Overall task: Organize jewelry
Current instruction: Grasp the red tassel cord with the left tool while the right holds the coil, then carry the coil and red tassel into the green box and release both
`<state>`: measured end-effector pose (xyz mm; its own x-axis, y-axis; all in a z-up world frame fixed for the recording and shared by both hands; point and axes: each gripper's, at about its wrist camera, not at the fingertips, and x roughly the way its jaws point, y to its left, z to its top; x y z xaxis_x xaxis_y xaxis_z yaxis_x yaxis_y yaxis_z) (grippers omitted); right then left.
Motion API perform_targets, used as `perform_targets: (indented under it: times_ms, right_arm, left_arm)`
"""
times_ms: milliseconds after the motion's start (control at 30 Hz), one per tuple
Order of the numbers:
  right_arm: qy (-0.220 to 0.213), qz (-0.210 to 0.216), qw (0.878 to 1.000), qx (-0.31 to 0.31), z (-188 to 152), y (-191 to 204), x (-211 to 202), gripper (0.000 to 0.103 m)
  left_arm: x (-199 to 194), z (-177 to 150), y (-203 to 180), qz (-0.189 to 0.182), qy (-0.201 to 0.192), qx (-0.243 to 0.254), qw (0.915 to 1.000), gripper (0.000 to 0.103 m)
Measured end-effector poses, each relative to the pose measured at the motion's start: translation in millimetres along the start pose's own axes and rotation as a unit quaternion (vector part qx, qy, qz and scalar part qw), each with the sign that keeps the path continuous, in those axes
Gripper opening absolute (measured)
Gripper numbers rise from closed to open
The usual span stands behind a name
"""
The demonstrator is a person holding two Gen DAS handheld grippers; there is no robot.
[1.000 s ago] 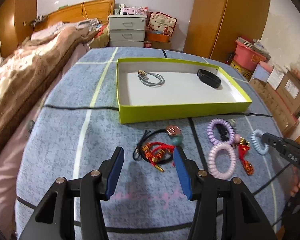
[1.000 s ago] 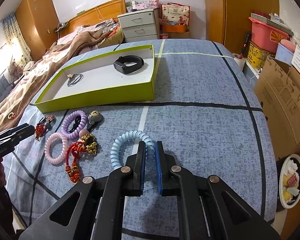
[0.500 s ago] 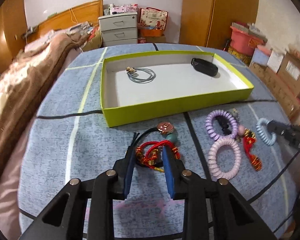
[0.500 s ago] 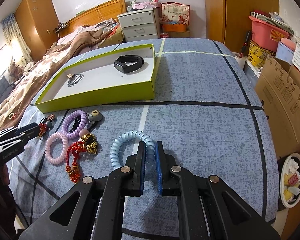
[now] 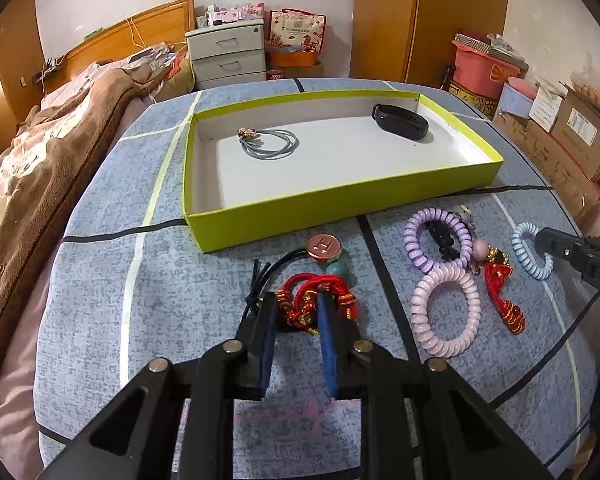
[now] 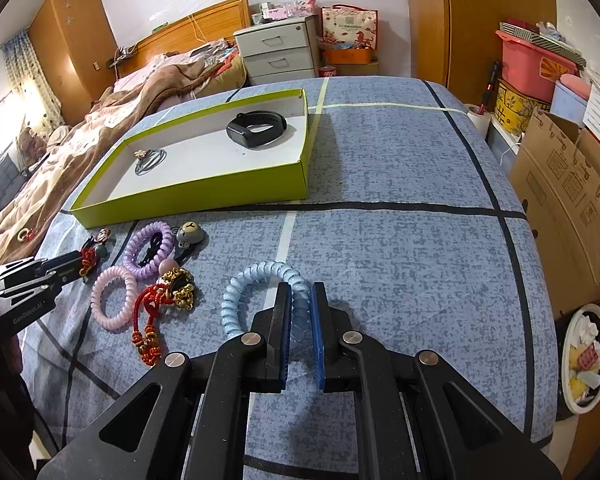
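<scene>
Because the red cord bracelet [image 5: 314,294] is a loose bundle of knotted thread and small gold beads, it is judged light, limp and prone to snagging; it will sag and hang from whatever strand is pinched. It lies on the blue bedspread [image 5: 180,280] at the tips of the left gripper [image 5: 296,312], with part of the bundle between the two fingers and the rest just ahead of them. The fingers are narrowed around the bundle, but a gap shows between the blue pads [image 5: 327,344]; whether they have a firm bite cannot be told. Take hold at the thick knotted middle, not at a single strand. A black cord with a round pink charm [image 5: 325,246] touches the bundle just ahead of the fingertips and may lift with it.

The right gripper [image 6: 300,312] is closed on the light blue coil band [image 6: 260,292], whose near arc passes between the pads. The coil is judged springy and light; it will stretch, so a pinch across the coil thickness is correct.

The green tray [image 5: 340,204] stands well ahead of both pairs of fingers, and already contains a grey cord loop [image 5: 272,145] and a black wristband [image 5: 400,121].
</scene>
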<state>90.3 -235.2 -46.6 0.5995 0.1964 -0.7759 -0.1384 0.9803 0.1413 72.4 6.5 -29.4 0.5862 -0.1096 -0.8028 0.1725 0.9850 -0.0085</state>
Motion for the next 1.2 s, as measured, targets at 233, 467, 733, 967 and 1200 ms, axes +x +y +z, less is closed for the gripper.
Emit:
perform_targets:
  times_ms: [233, 467, 733, 967, 1200]
  right_arm:
    - [-0.003, 0.003, 1.000, -0.002, -0.5, 1.5, -2.2, 0.010]
    - [-0.008, 0.000, 1.000, -0.001, -2.2, 1.8, -7.6, 0.010]
    - [-0.020, 0.004, 1.000, 0.001, -0.1, 4.4, -17.4, 0.010]
    - [-0.037, 0.012, 0.999, -0.002, 9.7, 11.6, -27.3, 0.010]
    - [-0.053, 0.023, 0.998, -0.008, 28.0, 23.0, -33.0, 0.010]
  left_arm:
    - [-3.7, 0.5, 5.7, -0.011, -0.010, -0.017, 0.9997, 0.017]
    - [-12.3, 0.4, 9.7, -0.031, -0.023, -0.034, 0.9987, 0.017]
    - [-29.0, 5.0, 11.7, -0.035, -0.044, -0.040, 0.9976, 0.017]
    - [-38.7, 13.3, 18.0, -0.039, -0.059, -0.046, 0.9965, 0.017]
    - [-44.9, 25.1, 24.9, -0.040, -0.071, -0.047, 0.9956, 0.017]
